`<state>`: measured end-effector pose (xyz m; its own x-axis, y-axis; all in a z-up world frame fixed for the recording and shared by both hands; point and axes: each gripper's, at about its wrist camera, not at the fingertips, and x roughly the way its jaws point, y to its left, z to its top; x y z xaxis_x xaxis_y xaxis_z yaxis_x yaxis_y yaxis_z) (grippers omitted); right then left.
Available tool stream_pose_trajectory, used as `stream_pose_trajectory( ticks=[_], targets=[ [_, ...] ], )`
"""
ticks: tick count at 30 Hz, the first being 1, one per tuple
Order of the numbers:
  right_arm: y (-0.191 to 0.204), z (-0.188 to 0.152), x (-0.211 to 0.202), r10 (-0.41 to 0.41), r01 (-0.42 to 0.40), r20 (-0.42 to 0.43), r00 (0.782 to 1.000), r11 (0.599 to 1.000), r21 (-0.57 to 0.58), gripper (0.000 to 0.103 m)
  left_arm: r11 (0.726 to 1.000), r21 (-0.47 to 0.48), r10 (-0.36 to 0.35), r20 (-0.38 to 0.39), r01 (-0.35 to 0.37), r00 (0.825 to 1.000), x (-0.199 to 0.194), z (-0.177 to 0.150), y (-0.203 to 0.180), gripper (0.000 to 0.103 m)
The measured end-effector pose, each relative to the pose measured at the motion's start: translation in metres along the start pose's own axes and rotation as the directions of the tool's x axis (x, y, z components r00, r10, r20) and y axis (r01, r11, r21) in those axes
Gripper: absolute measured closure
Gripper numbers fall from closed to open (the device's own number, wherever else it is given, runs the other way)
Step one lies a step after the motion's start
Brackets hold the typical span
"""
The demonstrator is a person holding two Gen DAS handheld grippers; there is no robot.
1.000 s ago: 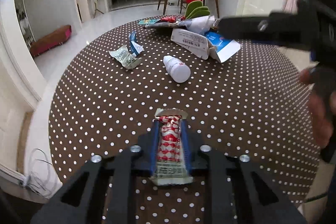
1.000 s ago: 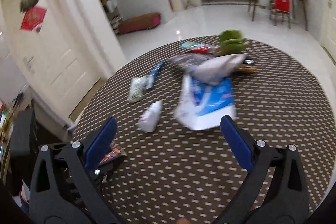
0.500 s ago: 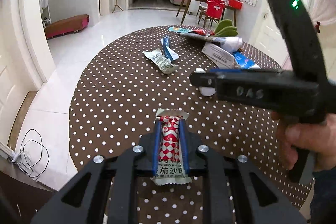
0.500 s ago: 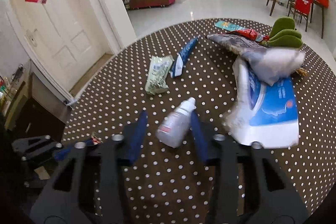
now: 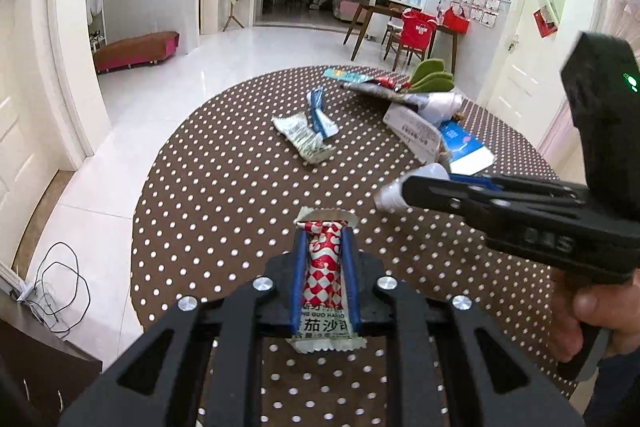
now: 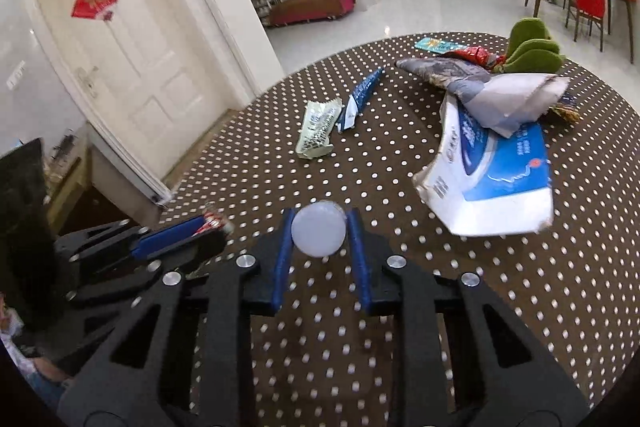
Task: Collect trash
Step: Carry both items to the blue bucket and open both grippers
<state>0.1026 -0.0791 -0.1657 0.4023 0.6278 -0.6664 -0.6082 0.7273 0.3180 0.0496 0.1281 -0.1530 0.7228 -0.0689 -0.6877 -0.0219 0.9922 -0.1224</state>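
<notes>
My left gripper (image 5: pixel 323 239) is shut on a red-and-white checked snack wrapper (image 5: pixel 323 279), held above the dotted brown table (image 5: pixel 224 195). My right gripper (image 6: pixel 319 223) is shut on a small white plastic bottle (image 6: pixel 318 235), lifted off the table; the bottle's end also shows in the left wrist view (image 5: pixel 394 193). The left gripper appears in the right wrist view (image 6: pixel 176 233), close to the left of the right one. Loose trash lies farther on: a pale green wrapper (image 6: pixel 316 133), a blue wrapper (image 6: pixel 362 97), and a blue-and-white box (image 6: pixel 496 179).
A crumpled grey-white bag (image 6: pixel 492 91), green slippers (image 6: pixel 532 47) and small colourful wrappers (image 6: pixel 440 46) sit at the table's far side. The table edge drops to a white tiled floor (image 5: pixel 168 99). A white door (image 6: pixel 132 67) stands left; cables (image 5: pixel 52 287) lie on the floor.
My right gripper came down over the white bottle, closed on it and lifted it. The left gripper kept its hold on the snack wrapper and drew back and left slightly.
</notes>
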Motion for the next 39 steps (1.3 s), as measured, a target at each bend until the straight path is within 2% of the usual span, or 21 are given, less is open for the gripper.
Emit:
stream_pose_trajectory(
  ticks=[11,14,19,21,27,29,32,36,38,39],
  targets=[
    [-0.038,-0.016,-0.060,-0.007,-0.001,0.097,0.995,0.997,0.084,0.079,0.997,0.052,-0.067,0.038,0.065,0.997,-0.001,0.023,-0.049,0.087],
    [-0.059,-0.021,-0.092,-0.027,0.006,0.162,0.986,0.991,0.133,0.079,0.991,0.085,-0.110,0.056,0.105,0.992,-0.001,0.034,-0.073,0.087],
    [-0.100,-0.030,-0.157,-0.119,0.066,0.260,0.958,0.977,0.205,0.079,0.971,0.143,-0.203,0.074,0.191,0.976,0.004,0.054,-0.124,0.087],
    [-0.118,-0.036,-0.183,-0.165,0.095,0.291,0.942,0.966,0.241,0.079,0.955,0.166,-0.261,0.071,0.247,0.963,0.008,0.064,-0.152,0.087],
    [-0.178,-0.063,-0.263,-0.332,0.194,0.357,0.873,0.908,0.372,0.079,0.894,0.224,-0.406,0.036,0.389,0.913,0.020,0.085,-0.233,0.087],
    [-0.197,-0.072,-0.280,-0.374,0.216,0.358,0.855,0.886,0.410,0.079,0.861,0.245,-0.458,-0.008,0.446,0.889,0.030,0.090,-0.269,0.087],
    [-0.229,-0.093,-0.300,-0.465,0.280,0.327,0.823,0.832,0.479,0.079,0.819,0.245,-0.512,-0.094,0.518,0.854,0.053,0.091,-0.314,0.087],
    [-0.273,-0.124,-0.312,-0.542,0.323,0.259,0.800,0.752,0.575,0.079,0.777,0.275,-0.527,-0.210,0.567,0.824,0.085,0.080,-0.382,0.087],
    [-0.299,-0.144,-0.313,-0.561,0.325,0.217,0.799,0.706,0.629,0.079,0.764,0.292,-0.517,-0.256,0.575,0.817,0.099,0.073,-0.406,0.087],
    [-0.310,-0.153,-0.313,-0.569,0.327,0.196,0.799,0.684,0.652,0.079,0.761,0.307,-0.503,-0.277,0.571,0.819,0.107,0.069,-0.420,0.087]
  ],
)
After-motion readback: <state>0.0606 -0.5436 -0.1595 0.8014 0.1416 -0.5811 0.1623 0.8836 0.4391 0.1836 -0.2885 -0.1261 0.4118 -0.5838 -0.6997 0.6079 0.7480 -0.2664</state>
